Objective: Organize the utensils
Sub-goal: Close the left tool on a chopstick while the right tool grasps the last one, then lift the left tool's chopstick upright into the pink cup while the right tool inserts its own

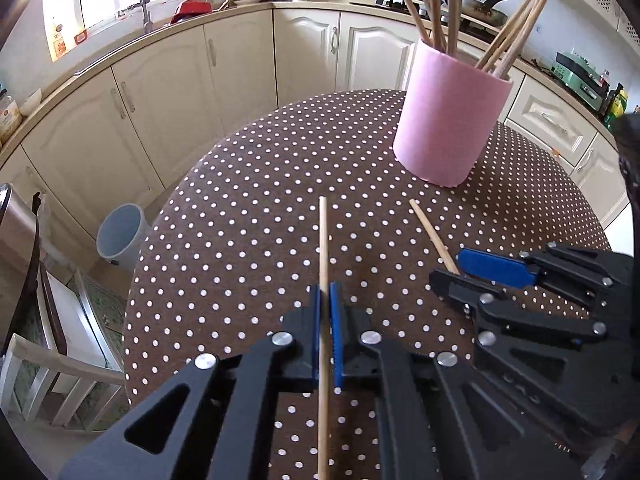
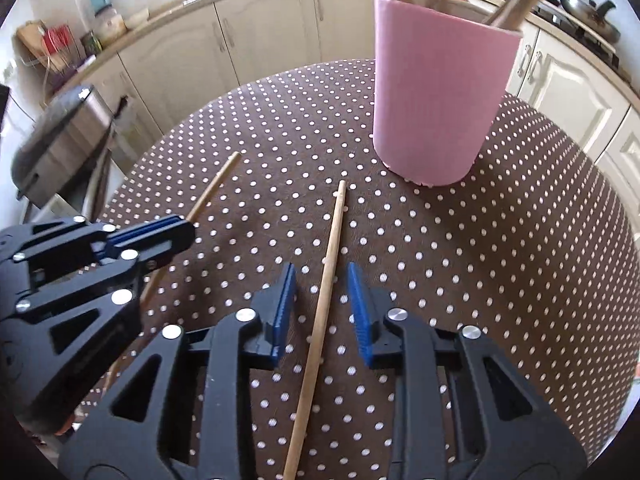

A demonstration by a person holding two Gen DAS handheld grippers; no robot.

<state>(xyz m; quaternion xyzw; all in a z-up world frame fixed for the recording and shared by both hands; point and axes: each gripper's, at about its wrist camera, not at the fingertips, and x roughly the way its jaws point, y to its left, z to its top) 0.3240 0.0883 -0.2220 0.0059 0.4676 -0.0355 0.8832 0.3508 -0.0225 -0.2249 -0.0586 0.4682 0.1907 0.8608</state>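
Right wrist view: chopstick (image 2: 325, 296) between parted right gripper (image 2: 322, 312) pads.

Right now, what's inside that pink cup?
Wooden chopsticks stand in the pink cup, leaning on its rim. Only their upper parts show; the cup's wall hides their lower ends and the bottom.

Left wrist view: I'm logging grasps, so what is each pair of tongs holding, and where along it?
Left tongs clamp a thin wooden chopstick around mid-length. Right tongs are open, straddling another wooden chopstick, holding nothing.
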